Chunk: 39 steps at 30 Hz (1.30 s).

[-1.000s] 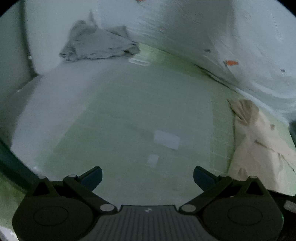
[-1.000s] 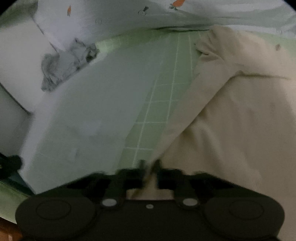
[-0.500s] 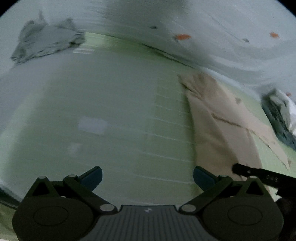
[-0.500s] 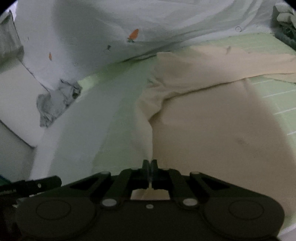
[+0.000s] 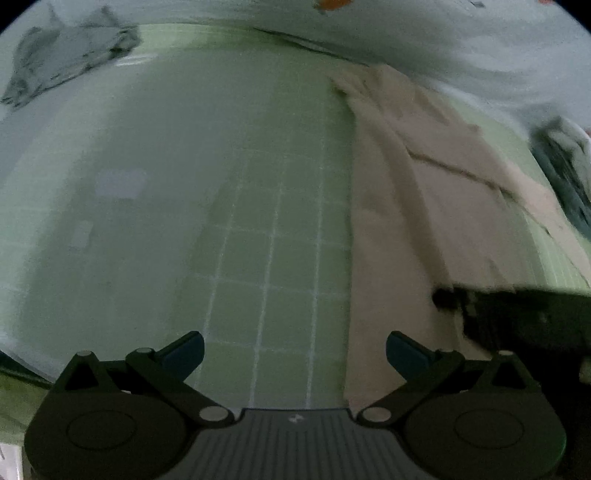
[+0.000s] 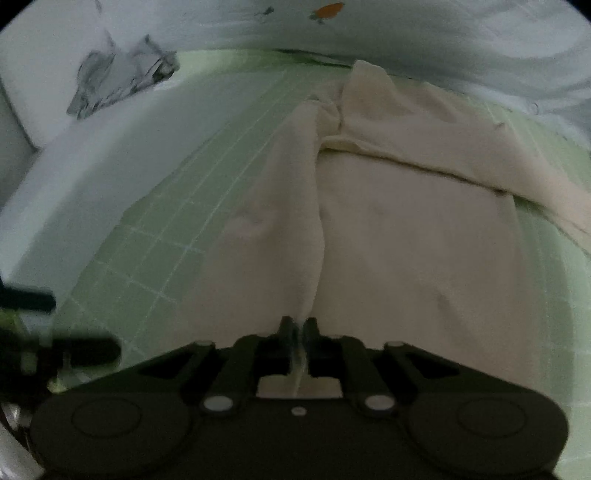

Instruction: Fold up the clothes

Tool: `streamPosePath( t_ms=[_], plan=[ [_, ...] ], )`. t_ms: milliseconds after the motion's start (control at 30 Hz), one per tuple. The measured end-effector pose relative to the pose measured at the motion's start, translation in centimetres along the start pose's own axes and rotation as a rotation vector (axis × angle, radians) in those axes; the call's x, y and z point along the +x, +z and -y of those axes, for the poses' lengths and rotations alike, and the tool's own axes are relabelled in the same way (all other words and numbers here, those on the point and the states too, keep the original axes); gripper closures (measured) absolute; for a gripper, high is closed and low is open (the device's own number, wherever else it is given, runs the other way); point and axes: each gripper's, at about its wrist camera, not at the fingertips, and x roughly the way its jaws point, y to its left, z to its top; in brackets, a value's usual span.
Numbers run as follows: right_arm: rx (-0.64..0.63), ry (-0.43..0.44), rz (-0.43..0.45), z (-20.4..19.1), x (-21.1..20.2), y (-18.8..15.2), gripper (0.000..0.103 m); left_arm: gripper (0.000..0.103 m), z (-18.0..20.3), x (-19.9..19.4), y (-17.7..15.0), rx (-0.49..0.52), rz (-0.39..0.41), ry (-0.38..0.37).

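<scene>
A beige garment (image 6: 424,229) lies spread on the green grid mat (image 6: 155,221); it also shows at the right of the left wrist view (image 5: 417,206). My right gripper (image 6: 298,328) is shut on the garment's near edge, which rises as a ridge of cloth from the jaws. My left gripper (image 5: 294,349) is open and empty above the mat (image 5: 258,240), just left of the garment's edge. The right gripper's dark body (image 5: 517,314) shows at the right of the left wrist view.
A crumpled grey garment (image 5: 70,55) lies at the far left corner, also in the right wrist view (image 6: 122,77). A white sheet with orange prints (image 6: 369,26) runs along the back. A dark cloth pile (image 5: 565,173) sits at the far right.
My left gripper swung right, bringing the beige garment closer in view. My right gripper stayed shut on the garment edge and pulled it; the cloth now lies flatter with a ridge.
</scene>
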Motion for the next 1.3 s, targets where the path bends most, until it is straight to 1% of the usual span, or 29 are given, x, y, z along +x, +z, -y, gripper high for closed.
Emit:
streamPosePath(
  t_ms=[33, 67, 133, 167, 200, 267, 333, 433, 500, 633, 700, 767, 800, 933, 1033, 1133, 1200, 1233, 1267, 1300],
  plan=[
    [0.0, 0.0, -0.008, 0.4, -0.2, 0.2, 0.071, 0.0, -0.1, -0.1, 0.5, -0.018, 0.011, 0.009],
    [0.014, -0.002, -0.004, 1.1, -0.5, 0.4, 0.059, 0.0, -0.2, -0.1, 1.1, -0.033, 0.024, 0.012],
    [0.056, -0.014, 0.022, 3.1, -1.3, 0.8, 0.053, 0.0, -0.2, 0.0, 2.4, -0.064, 0.045, 0.018],
    [0.08, -0.024, 0.033, 4.2, -1.6, 0.9, 0.047, 0.0, -0.1, 0.1, 3.1, -0.078, 0.054, 0.018],
    [0.113, -0.042, 0.039, 5.6, -1.7, 1.2, 0.044, 0.0, 0.0, 0.2, 3.8, -0.091, 0.063, 0.017],
    [0.193, -0.081, 0.059, 8.6, -1.9, 1.9, 0.033, 0.0, 0.2, 0.4, 5.1, -0.118, 0.08, 0.016],
    [0.27, -0.119, 0.083, 11.6, -2.0, 2.5, 0.028, 0.0, 0.5, 0.9, 6.7, -0.135, 0.094, 0.01],
    [0.358, -0.173, 0.123, 15.6, -2.3, 3.1, 0.024, 0.001, 1.0, 1.8, 8.9, -0.161, 0.116, 0.001],
    [0.417, -0.204, 0.14, 18.2, -2.2, 3.3, 0.022, 0.002, 1.3, 2.9, 11.2, -0.157, 0.126, -0.012],
    [0.522, -0.294, 0.167, 23.9, -1.8, 3.9, 0.022, 0.012, 1.9, 5.2, 15.6, -0.151, 0.146, -0.037],
    [0.553, -0.34, 0.185, 26.5, -1.7, 4.4, 0.021, 0.014, 2.5, 7.0, 18.5, -0.133, 0.148, -0.058],
    [0.574, -0.395, 0.194, 28.9, -1.3, 5.0, 0.021, 0.015, 3.2, 8.9, 21.5, -0.114, 0.143, -0.062],
    [0.58, -0.417, 0.188, 29.9, -1.0, 5.3, 0.021, 0.015, 3.5, 10.1, 23.0, -0.107, 0.136, -0.058],
    [0.598, -0.496, 0.168, 33.5, 0.3, 6.3, 0.02, 0.015, 4.7, 14.0, 27.6, -0.061, 0.115, -0.066],
    [0.599, -0.496, 0.156, 35.4, 1.2, 6.5, 0.02, 0.015, 5.2, 17.2, 29.6, -0.015, 0.076, -0.08],
    [0.609, -0.512, 0.14, 35.8, 1.8, 6.4, 0.019, 0.015, 5.9, 19.9, 31.0, 0.038, 0.044, -0.088],
    [0.609, -0.508, 0.15, 36.2, 2.1, 6.4, 0.019, 0.017, 6.7, 21.1, 31.5, 0.067, 0.029, -0.068],
    [0.615, -0.501, 0.153, 36.3, 2.2, 6.4, 0.02, 0.019, 7.2, 21.3, 31.5, 0.088, 0.041, -0.049],
    [0.621, -0.494, 0.155, 36.5, 2.2, 6.5, 0.023, 0.026, 7.6, 21.4, 31.5, 0.108, 0.052, -0.031],
    [0.629, -0.487, 0.161, 36.6, 2.2, 6.5, 0.025, 0.037, 8.0, 21.3, 31.5, 0.122, 0.062, -0.012]
  ],
)
